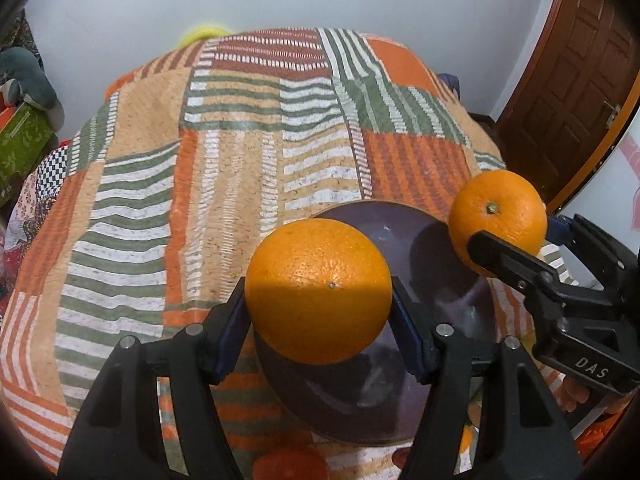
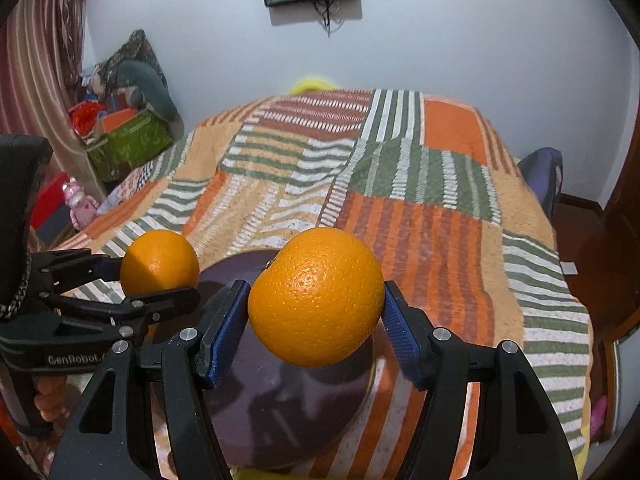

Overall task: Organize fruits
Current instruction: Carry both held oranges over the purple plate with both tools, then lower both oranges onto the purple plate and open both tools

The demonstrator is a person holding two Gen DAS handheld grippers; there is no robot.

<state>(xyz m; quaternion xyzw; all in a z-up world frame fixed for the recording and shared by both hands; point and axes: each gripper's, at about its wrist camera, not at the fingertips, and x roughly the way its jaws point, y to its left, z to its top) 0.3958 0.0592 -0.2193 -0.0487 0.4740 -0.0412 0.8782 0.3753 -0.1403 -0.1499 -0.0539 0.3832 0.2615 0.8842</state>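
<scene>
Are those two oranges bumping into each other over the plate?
Apart. The left wrist view shows dark plate between the left gripper's orange and the right gripper's orange.

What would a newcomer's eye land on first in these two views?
Two bright round oranges, one clamped in each gripper: the left gripper's orange and the right gripper's orange, both held above a dark purple round plate. Beneath lies a loud orange, green and white striped patchwork blanket.

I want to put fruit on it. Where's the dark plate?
The dark plate lies on the striped blanket, low in both views, right under the two held oranges.
</scene>
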